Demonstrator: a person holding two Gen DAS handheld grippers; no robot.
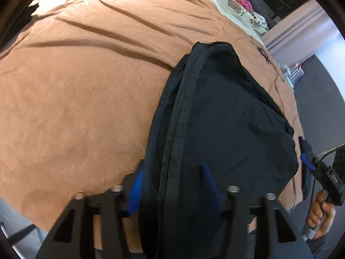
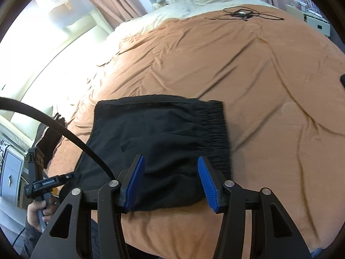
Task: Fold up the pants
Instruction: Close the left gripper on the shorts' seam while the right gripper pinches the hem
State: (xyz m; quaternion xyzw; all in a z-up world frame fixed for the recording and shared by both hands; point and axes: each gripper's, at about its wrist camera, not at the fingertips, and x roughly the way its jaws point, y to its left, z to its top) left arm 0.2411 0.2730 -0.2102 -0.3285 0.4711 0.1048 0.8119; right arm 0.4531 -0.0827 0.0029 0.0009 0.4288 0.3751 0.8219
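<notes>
Here, black pants folded at frame center on bed. Soft, limp, light; grab thick seamed edge. Right gripper half open, empty. Left gripper straddles edge, apparently unclamped.

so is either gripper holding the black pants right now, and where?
Neither. Left gripper and right gripper stand open over the folded black fabric pants; pads not pressing.

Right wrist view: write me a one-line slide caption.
Folded black pants lie on an orange blanket, the right gripper open above their near edge, elastic waistband to the right.
</notes>
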